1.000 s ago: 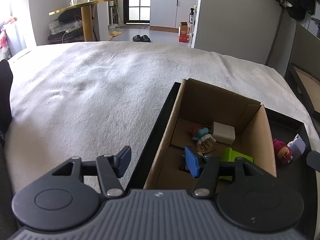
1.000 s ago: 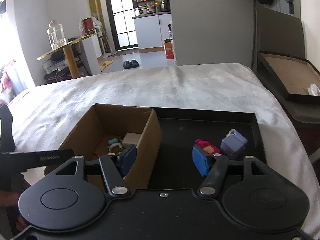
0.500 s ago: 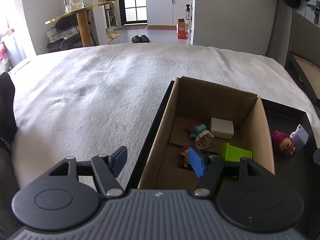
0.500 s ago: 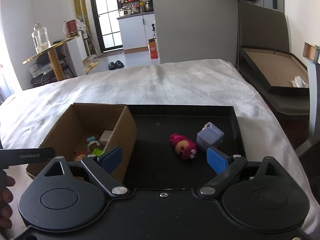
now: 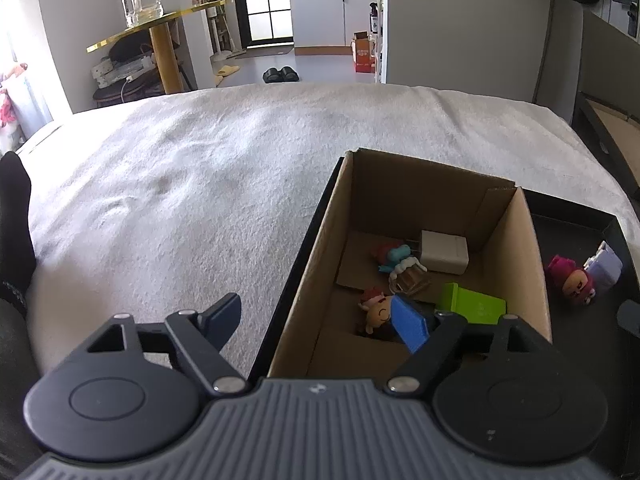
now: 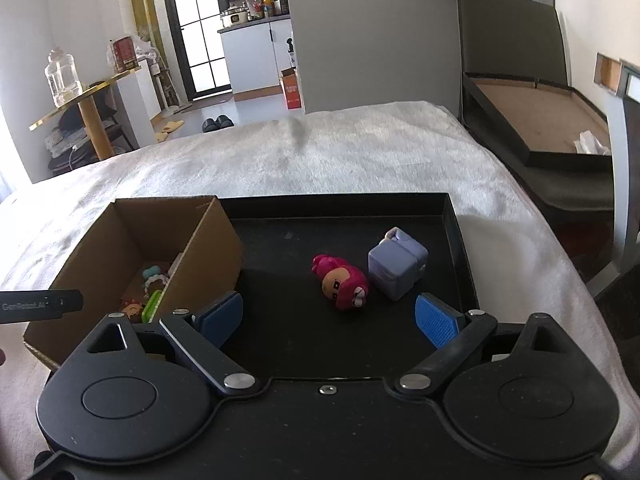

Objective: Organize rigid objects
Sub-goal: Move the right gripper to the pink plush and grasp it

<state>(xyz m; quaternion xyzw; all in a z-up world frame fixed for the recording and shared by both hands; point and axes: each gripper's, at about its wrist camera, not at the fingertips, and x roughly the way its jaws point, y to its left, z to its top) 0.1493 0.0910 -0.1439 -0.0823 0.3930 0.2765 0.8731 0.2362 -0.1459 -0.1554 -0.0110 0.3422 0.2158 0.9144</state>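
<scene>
The pink figurine (image 6: 343,283) lies on its side on the black tray (image 6: 456,240), touching the lavender cube (image 6: 396,261), right of the cardboard box (image 6: 208,240). Your right gripper (image 6: 328,316) is spread wide just short of it, empty. Your left gripper (image 5: 320,314) gapes empty over the box's near left wall.

Ahead of your right claw (image 6: 328,316), blue-padded, lie a magenta figure (image 6: 342,286) and lilac cube (image 6: 397,262) on a black tray (image 6: 456,240); left, a brown box (image 6: 208,248).
</scene>
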